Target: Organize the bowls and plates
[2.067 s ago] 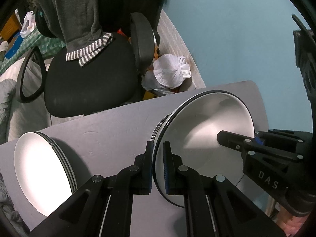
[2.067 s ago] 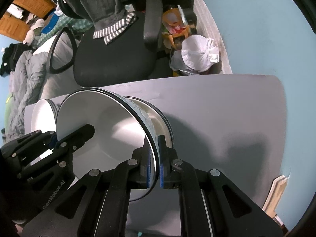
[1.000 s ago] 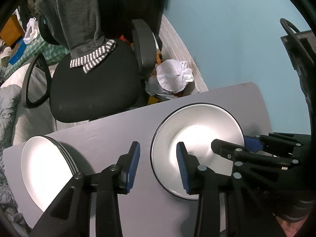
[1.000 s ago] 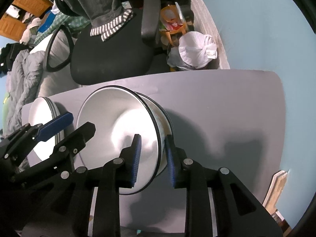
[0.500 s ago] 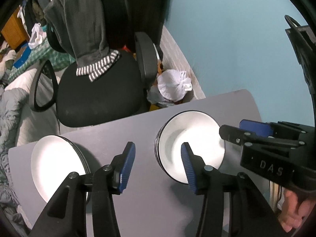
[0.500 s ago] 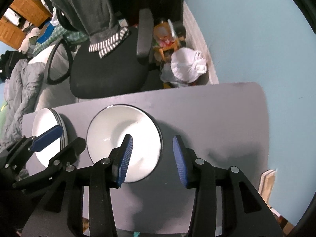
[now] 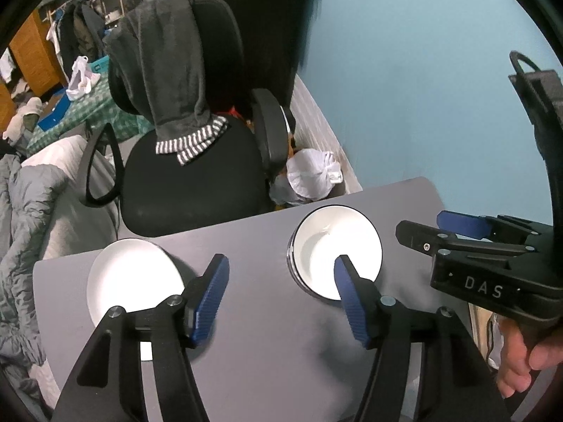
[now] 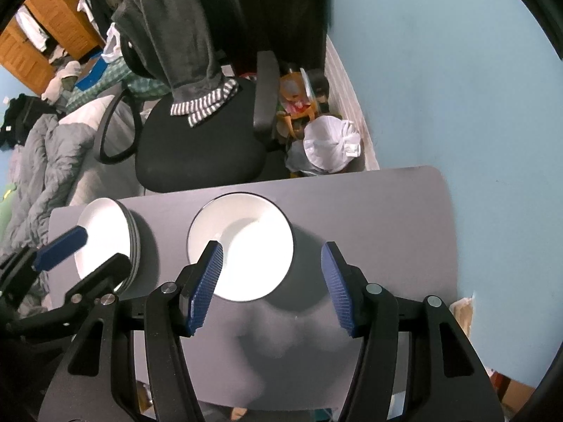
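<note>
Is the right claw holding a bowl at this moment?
No. The right claw is opening with nothing between its pads, and the stack of bowls rests on the grey table below it.

The left tool (image 7: 281,295) is black with two long fingers. Each finger ends in a blue pad (image 7: 211,299) with tiny ridges. Round silver screws (image 7: 115,312) sit on the black arms. The right tool (image 8: 271,288) looks the same: black arms, blue ridged pads (image 8: 206,286) and silver screws (image 8: 372,288). From the left wrist camera, its black side shows white letters, "DAS" (image 7: 482,287). A bare hand (image 7: 527,362) shows under it, with no sleeve in sight.
</note>
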The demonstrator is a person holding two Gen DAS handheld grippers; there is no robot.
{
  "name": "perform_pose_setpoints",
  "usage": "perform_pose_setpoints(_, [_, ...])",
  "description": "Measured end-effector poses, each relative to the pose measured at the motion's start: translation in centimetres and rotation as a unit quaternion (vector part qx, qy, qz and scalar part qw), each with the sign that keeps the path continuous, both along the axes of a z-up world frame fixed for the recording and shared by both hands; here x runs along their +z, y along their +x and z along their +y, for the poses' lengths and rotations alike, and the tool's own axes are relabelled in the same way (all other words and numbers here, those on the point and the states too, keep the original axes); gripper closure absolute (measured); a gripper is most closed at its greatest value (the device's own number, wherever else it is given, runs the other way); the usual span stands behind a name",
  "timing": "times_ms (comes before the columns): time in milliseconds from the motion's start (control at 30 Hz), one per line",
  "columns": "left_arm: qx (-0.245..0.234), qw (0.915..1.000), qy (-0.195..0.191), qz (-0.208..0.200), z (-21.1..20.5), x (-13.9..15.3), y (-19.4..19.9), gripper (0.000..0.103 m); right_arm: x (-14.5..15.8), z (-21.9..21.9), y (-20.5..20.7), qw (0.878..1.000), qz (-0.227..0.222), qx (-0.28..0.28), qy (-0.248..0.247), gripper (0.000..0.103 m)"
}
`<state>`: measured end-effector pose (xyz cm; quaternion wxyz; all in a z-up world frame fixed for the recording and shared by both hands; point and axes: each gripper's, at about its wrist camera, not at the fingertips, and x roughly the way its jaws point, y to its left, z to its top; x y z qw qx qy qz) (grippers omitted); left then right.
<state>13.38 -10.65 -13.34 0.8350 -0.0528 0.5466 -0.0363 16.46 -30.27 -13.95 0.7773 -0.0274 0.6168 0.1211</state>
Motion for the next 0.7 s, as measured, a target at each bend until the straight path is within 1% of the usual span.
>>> perform_pose_setpoints(67, [0.0,1.0,-0.005,-0.003,0.5,0.5,-0.7,0.04,0.6,0.1,-0.6,1.0,-0.006,-0.003,0.007,0.046])
perform_pose_setpoints(100, [0.001,1.0,-0.007,-0.005,0.7,0.7,-1.0,0.039,0.8,0.1,-0.7,1.0,-0.007,-0.004,0.01,0.046])
perform_pose_setpoints(167, [0.005,0.9999,-0.01,-0.011,1.2,1.1,-1.7,0.034,1.4,0.2,-1.2,1.0,-0.011,-0.005,0.013,0.046])
perform_pose_setpoints(300, [0.012,0.9996,-0.014,-0.021,2.1,1.7,-2.9,0.031,2.3,0.7,-2.4,1.0,-0.022,-0.005,0.01,0.046])
perform_pose_setpoints(400, [0.013,0.9996,-0.01,-0.024,2.5,2.1,-3.7,0.03,2.8,0.9,-3.0,1.0,-0.028,-0.007,0.007,0.046])
perform_pose_setpoints(500, [0.01,0.9996,-0.006,-0.027,2.8,2.5,-4.5,0.025,3.2,1.1,-3.8,0.999,-0.032,-0.007,0.007,0.046])
perform_pose_setpoints(700, [0.01,0.9996,-0.002,-0.025,3.7,3.0,-5.9,0.025,3.9,1.8,-5.1,0.999,-0.035,-0.005,0.004,0.046])
